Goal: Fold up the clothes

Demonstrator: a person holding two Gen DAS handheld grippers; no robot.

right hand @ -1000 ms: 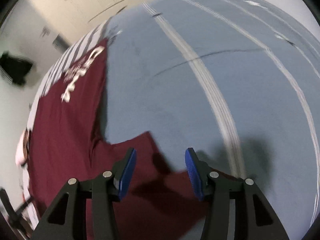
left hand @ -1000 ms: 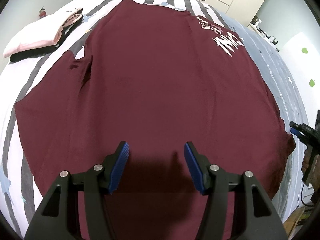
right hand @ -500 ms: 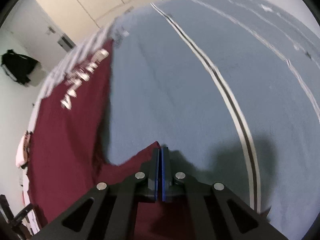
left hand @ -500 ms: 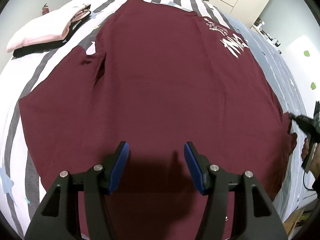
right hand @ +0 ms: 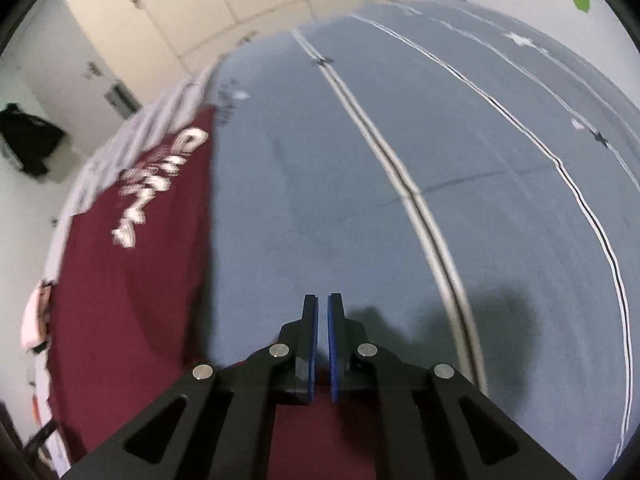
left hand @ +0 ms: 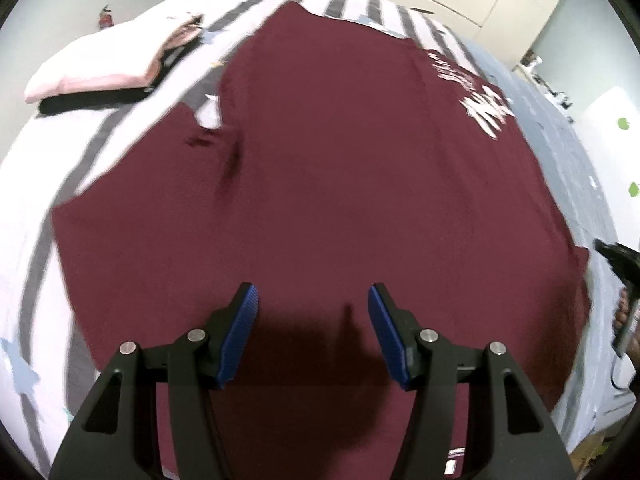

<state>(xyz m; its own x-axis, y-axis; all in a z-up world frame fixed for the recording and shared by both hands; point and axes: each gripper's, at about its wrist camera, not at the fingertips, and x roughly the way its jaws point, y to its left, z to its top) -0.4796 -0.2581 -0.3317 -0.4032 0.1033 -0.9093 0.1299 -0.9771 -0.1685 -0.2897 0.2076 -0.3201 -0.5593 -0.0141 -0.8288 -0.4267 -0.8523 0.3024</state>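
The maroon shirt (left hand: 340, 184) lies spread on the bed (right hand: 460, 168), beneath the left gripper (left hand: 312, 312), whose jaws hang released above it. The right gripper (right hand: 322, 320) has jaws nearly clenched, just reopened a crack, with maroon fabric between them at the shirt's edge.

Maroon shirt (left hand: 352, 184) printed with white lettering (left hand: 486, 110), bed sheet (left hand: 36, 264) striped grey on white, blue-grey cover (right hand: 500, 168) lined in white, pale pink folded garment (left hand: 100, 72), blue gripper pads (left hand: 236, 336)
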